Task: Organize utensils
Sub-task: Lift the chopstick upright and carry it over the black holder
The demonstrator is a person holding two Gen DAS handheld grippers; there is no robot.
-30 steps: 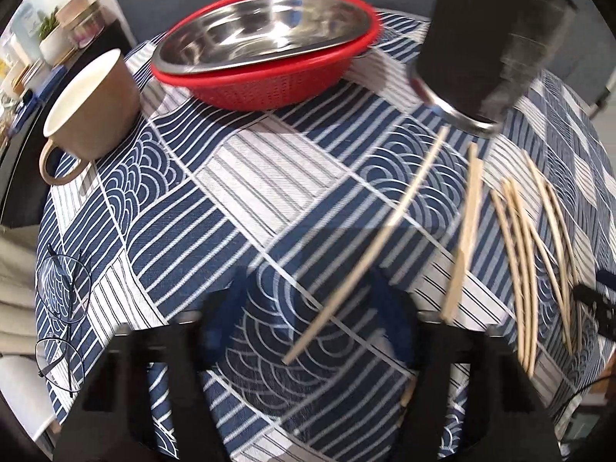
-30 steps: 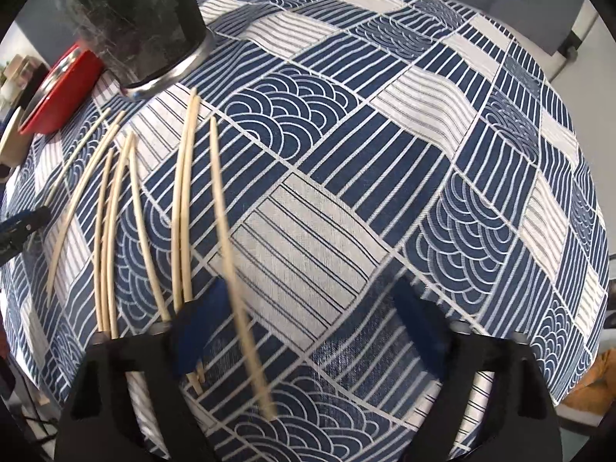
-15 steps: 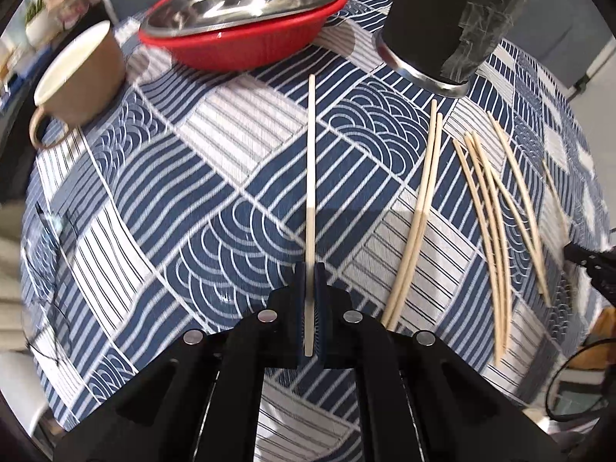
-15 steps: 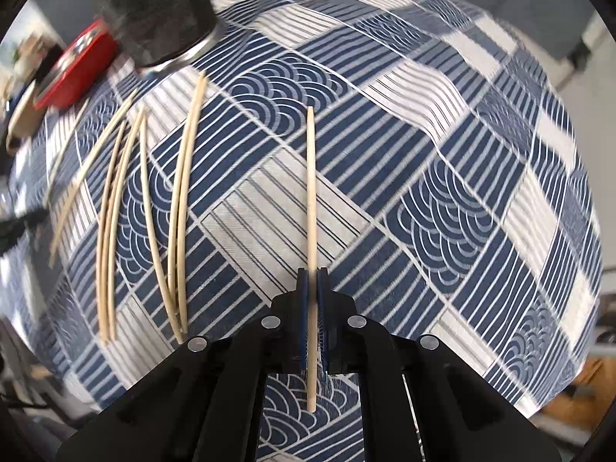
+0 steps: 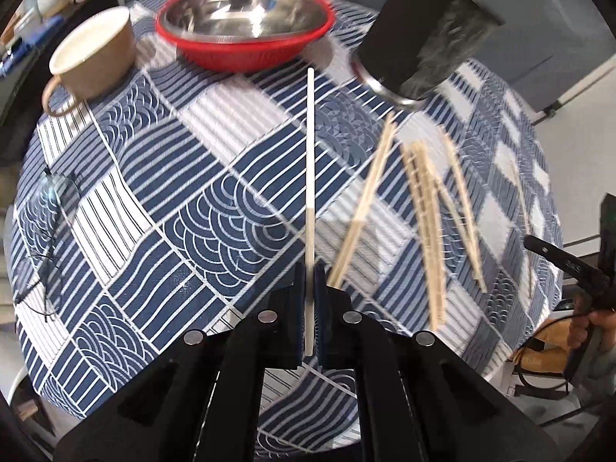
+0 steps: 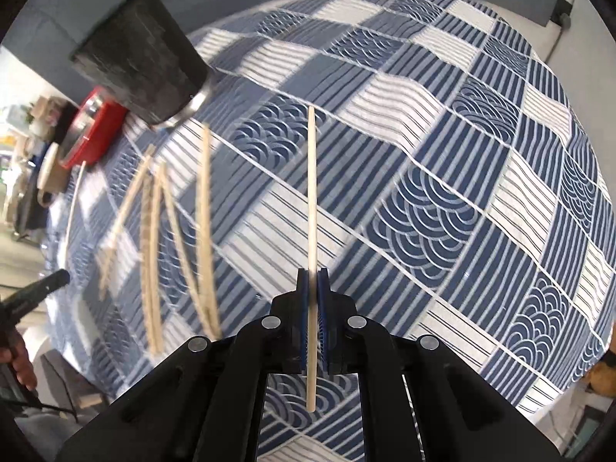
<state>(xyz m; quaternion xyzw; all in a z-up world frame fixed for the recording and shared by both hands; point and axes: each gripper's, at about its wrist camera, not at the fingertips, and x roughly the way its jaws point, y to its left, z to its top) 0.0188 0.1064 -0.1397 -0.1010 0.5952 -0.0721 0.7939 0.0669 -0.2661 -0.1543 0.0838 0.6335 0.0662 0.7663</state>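
While each gripper pinches one chopstick lengthwise, left gripper [image 5: 309, 296] and right gripper [image 6: 312, 300] both face the dark holder [image 5: 427, 34]; the left chopstick [image 5: 310, 177] probably sits nearer it than the right chopstick [image 6: 312, 208], though blur hampers judging.

Left gripper [image 5: 310, 300] clamped shut on a chopstick [image 5: 310, 177] running forward between the jaws. Right gripper [image 6: 312, 304] likewise clamps another chopstick [image 6: 312, 208]. Both point steeply downward.
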